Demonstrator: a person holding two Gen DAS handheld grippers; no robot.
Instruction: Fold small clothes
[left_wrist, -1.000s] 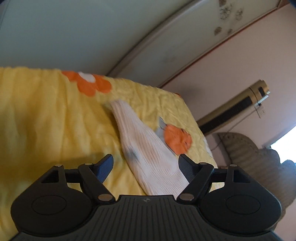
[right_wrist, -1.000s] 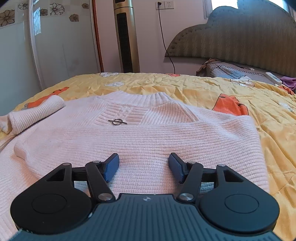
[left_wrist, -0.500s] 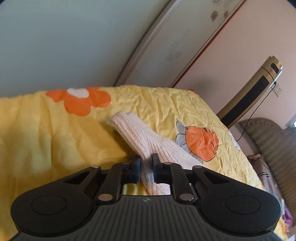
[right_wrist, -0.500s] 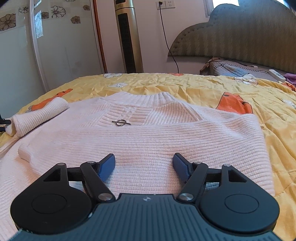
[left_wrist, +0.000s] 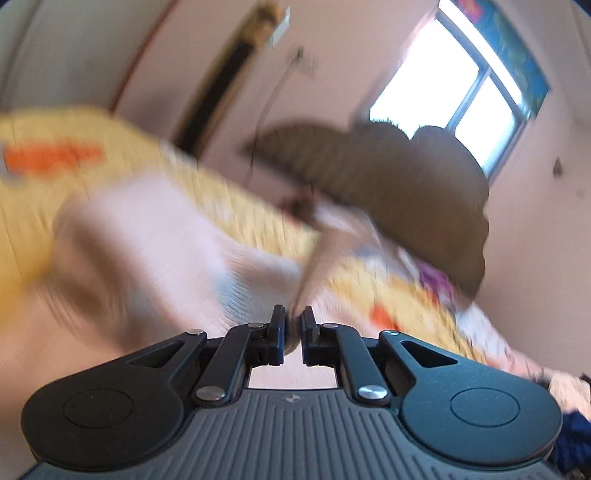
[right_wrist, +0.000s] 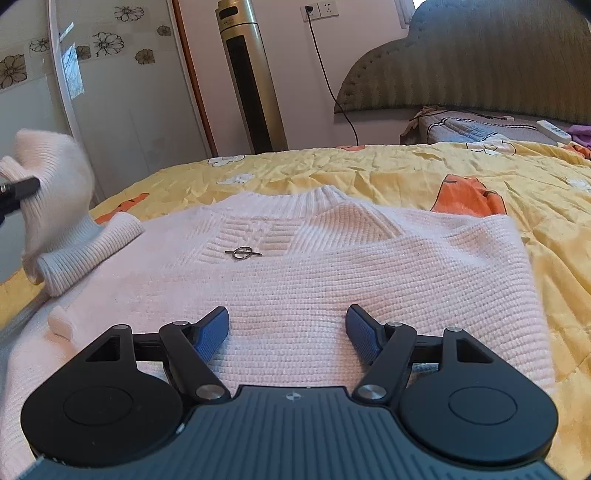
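A pale pink knitted sweater (right_wrist: 314, 280) lies flat on the yellow bedspread (right_wrist: 461, 173), collar away from me, a small metal ring pin (right_wrist: 242, 253) on its chest. My left gripper (left_wrist: 293, 325) is shut on the sweater's left sleeve (left_wrist: 314, 258); the left wrist view is blurred. In the right wrist view that sleeve (right_wrist: 62, 206) hangs lifted at the far left, with a left fingertip (right_wrist: 22, 186) clamped on its cuff. My right gripper (right_wrist: 287, 330) stands open low over the sweater's hem, nothing between its fingers.
A gold tower fan (right_wrist: 251, 85) stands against the wall beyond the bed, its cord plugged into a socket (right_wrist: 319, 9). A padded headboard (right_wrist: 480, 70) is at the right, with a remote (right_wrist: 554, 131) and folded bedding beside it. A mirrored door (right_wrist: 110, 92) is at left.
My left gripper shut on the sleeve cuff, then lifted it and swung it toward the sweater's body, rolling as it went. My right gripper widened a little and stayed in place.
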